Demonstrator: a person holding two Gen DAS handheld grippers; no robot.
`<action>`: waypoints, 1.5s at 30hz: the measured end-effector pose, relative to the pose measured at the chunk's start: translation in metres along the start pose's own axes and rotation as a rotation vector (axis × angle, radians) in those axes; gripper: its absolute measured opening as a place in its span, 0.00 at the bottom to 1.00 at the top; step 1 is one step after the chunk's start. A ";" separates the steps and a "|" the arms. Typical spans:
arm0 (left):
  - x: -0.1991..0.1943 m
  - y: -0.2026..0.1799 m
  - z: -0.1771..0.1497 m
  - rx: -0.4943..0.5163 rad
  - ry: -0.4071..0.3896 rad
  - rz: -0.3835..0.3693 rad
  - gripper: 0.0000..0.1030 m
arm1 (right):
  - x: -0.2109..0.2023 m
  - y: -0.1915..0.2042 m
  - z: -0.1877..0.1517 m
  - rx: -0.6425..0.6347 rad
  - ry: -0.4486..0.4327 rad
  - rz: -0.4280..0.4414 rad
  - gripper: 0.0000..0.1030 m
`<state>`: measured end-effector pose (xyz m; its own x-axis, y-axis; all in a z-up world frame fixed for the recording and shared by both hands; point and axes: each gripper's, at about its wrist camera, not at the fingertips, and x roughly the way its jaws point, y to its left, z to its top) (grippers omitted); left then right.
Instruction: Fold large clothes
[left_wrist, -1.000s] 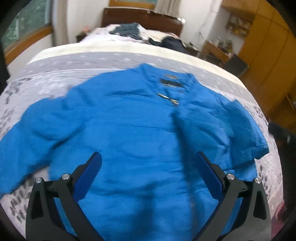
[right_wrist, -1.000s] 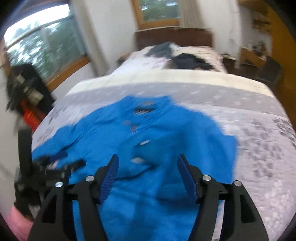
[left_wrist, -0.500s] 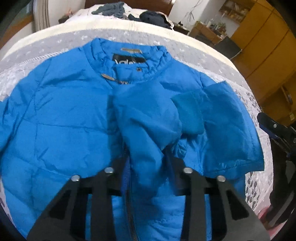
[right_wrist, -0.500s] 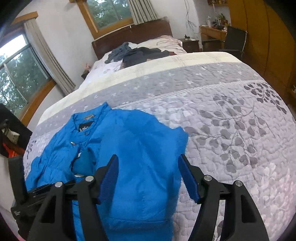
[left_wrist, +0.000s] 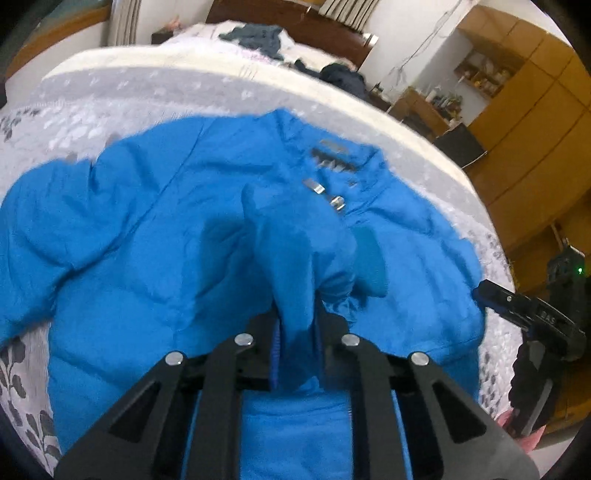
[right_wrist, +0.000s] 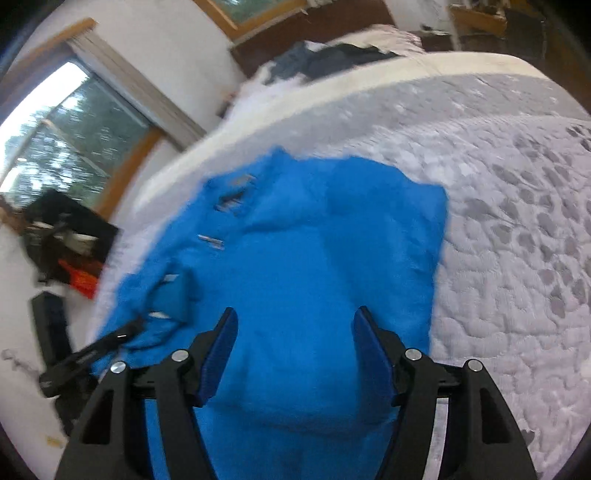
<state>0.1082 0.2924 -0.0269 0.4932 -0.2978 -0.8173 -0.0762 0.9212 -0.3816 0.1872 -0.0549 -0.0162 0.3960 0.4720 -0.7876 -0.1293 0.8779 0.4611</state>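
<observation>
**Left tool pinches the jacket front, right tool waits open**

The left tool (left_wrist: 295, 325) is clamped on a raised ridge of the bright blue puffy quilted jacket (left_wrist: 155, 236), near its zip line below the collar. The right tool (right_wrist: 295, 354) hangs above the jacket's side panel, jaws spread, gripping nothing. The jacket lies front-up across the grey floral quilted bed (right_wrist: 517, 206), one sleeve folded over its chest. It looks light, soft and slippery, so padding may bunch; hems, cuffs and seams seem the surest holds.
</observation>
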 end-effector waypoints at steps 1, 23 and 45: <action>0.007 0.004 -0.002 -0.005 0.019 0.005 0.14 | 0.005 -0.002 0.000 0.006 0.011 -0.007 0.63; 0.023 -0.080 0.002 0.313 -0.060 0.258 0.63 | 0.001 0.026 -0.007 -0.060 -0.006 -0.045 0.64; -0.047 0.028 0.015 0.077 -0.189 0.235 0.00 | 0.016 0.007 -0.007 -0.006 0.031 -0.057 0.64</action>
<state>0.0957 0.3361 0.0069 0.6230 -0.0289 -0.7817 -0.1453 0.9776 -0.1520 0.1861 -0.0404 -0.0286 0.3742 0.4235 -0.8250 -0.1127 0.9038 0.4128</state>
